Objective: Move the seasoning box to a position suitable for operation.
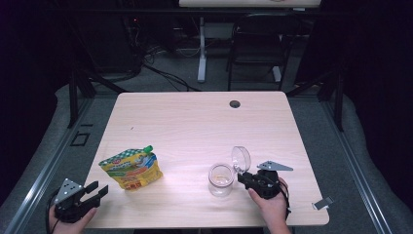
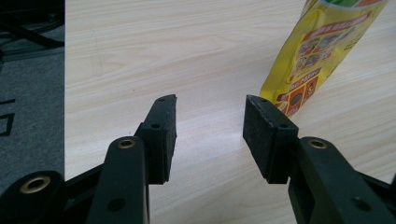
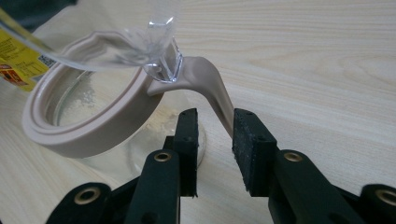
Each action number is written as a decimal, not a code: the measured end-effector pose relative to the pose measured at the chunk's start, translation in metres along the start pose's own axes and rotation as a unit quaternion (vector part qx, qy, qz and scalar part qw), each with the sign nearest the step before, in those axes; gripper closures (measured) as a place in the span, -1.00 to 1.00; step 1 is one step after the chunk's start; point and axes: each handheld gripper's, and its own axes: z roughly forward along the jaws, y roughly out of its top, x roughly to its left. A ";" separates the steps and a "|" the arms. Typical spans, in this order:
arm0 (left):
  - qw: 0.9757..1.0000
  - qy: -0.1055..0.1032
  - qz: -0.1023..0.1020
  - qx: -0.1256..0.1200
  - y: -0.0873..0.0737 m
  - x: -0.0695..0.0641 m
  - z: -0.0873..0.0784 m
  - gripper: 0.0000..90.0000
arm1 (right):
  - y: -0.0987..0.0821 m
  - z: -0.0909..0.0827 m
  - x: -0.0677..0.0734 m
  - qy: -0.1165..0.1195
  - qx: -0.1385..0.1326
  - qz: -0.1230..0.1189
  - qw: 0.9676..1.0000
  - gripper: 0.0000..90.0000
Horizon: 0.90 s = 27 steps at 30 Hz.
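A clear glass jar with a beige rim stands on the table's front right. Its clear lid is swung up and open, hanging on a beige strap. My right gripper sits just right of the jar. In the right gripper view the strap runs down between its jaws, brushing the right pad with a gap at the left pad, so it stands open. A yellow spouted pouch with a green cap lies at front left. My left gripper rests open near the front left corner, nothing between its jaws, the pouch ahead to its right.
The wooden table has a cable hole near its far edge. A small metal clip lies at the front right corner. A black chair and desk legs stand beyond the table.
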 end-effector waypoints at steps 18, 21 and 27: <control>1.000 0.018 -0.007 0.010 -0.009 -0.001 -0.011 0.22 | 0.011 0.007 -0.006 0.001 -0.030 -0.005 1.000 0.87; 1.000 0.020 -0.006 0.011 -0.011 -0.002 -0.014 0.21 | 0.014 0.011 -0.009 0.006 -0.032 -0.001 0.999 0.87; 1.000 0.024 -0.010 0.014 -0.015 -0.002 -0.017 0.21 | 0.020 0.019 -0.015 0.026 -0.041 0.017 0.999 1.00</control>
